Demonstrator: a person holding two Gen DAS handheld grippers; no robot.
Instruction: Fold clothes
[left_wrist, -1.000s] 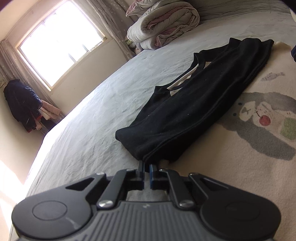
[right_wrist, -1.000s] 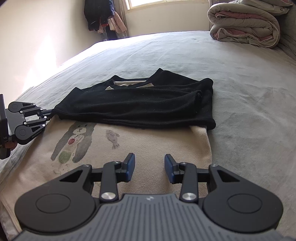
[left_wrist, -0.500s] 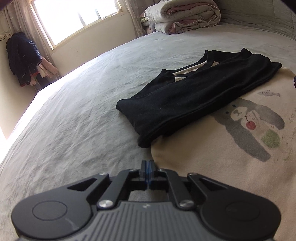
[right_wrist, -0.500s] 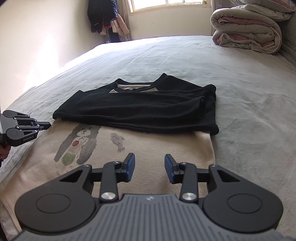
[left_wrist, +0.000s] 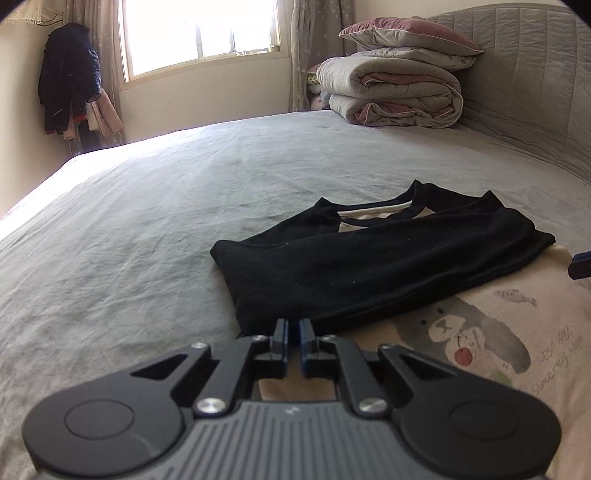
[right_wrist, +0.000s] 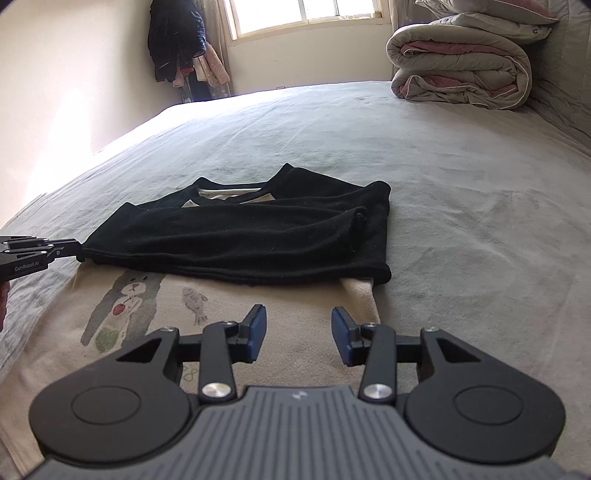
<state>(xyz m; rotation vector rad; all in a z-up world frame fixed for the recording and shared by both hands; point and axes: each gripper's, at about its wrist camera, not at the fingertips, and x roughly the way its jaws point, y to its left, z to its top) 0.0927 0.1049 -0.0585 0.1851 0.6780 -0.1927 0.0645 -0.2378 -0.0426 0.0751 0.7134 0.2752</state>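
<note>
"GenRobot.AI" on the left gripper (right_wrist: 78, 249); "EST 1985" on the cream shirt (left_wrist: 517, 354)

The black sleeves (right_wrist: 243, 236) lie across the cream top (right_wrist: 155, 314), so the upper part of that top is hidden under them. The near edge of the cream top hides behind the right gripper (right_wrist: 298, 334). At 3 o'clock in the left wrist view, only a blue tip of the right gripper shows; the rest is cut off. At 9 o'clock in the right wrist view, the left gripper (right_wrist: 75, 251) is cut off too, and I cannot tell if it touches the black cloth. The words printed (left_wrist: 557, 365) by the bear (left_wrist: 465, 332) are too small to read. The clothes hanging (left_wrist: 70, 77) in the corner are dark and blurry.
</note>
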